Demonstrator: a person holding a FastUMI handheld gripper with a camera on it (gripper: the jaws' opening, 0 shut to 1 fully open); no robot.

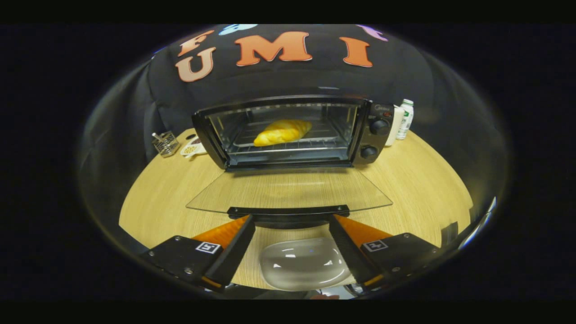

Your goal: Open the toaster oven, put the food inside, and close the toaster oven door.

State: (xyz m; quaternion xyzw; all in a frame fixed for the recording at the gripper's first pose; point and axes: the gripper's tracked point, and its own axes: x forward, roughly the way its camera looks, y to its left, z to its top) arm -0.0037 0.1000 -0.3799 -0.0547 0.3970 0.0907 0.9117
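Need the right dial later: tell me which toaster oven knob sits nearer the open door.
The lower knob, below the upper knob, sits nearer the glass door.

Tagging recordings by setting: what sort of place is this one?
Likely a staged kitchen corner in a recording booth: a toaster oven with bread inside stands on a wooden table against black cloth. The gripper is open near the door handle.

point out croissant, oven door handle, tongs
croissant (282,132), gripper view, middle of the crust, on the oven rack.
oven door handle (288,211), gripper view, middle of the bar.
tongs (291,222), gripper view, open, midway between fingertips.
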